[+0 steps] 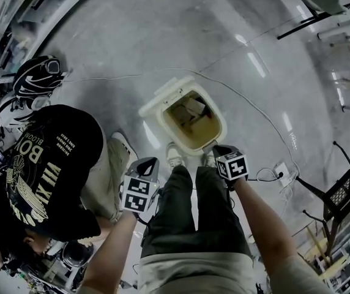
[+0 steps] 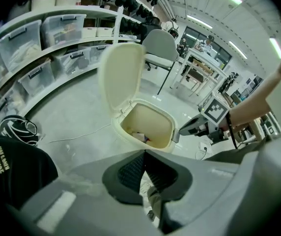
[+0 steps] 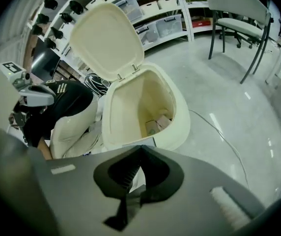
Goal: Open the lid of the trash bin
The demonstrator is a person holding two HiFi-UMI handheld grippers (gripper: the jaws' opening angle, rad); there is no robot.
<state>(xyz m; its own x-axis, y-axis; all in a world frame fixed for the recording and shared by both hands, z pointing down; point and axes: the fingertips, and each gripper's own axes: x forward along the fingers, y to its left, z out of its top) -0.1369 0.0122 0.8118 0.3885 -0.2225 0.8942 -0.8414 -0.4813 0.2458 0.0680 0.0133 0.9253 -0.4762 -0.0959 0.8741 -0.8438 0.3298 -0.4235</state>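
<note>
The cream trash bin (image 1: pixel 216 125) stands on the floor just ahead of my feet with its lid (image 1: pixel 164 96) swung up and back. Paper and cardboard scraps (image 1: pixel 190 110) lie inside. My left gripper (image 1: pixel 151 162) is held near the bin's front left, apart from it, shut on nothing. At the front right rim my right gripper (image 1: pixel 212 147) is also shut and empty. The left gripper view shows the bin (image 2: pixel 166 118), its upright lid (image 2: pixel 122 75) and the right gripper (image 2: pixel 187 128) by the rim. In the right gripper view the lid (image 3: pixel 108 38) stands over the bin (image 3: pixel 180 119).
A person in a black printed shirt (image 1: pixel 46 164) crouches close at the left, with a helmet (image 1: pixel 35 79) on the floor beyond. A white cable (image 1: pixel 248 100) runs past the bin to a socket block (image 1: pixel 280 171). Shelves with boxes (image 2: pixel 42 53) and chairs (image 3: pixel 238 28) ring the floor.
</note>
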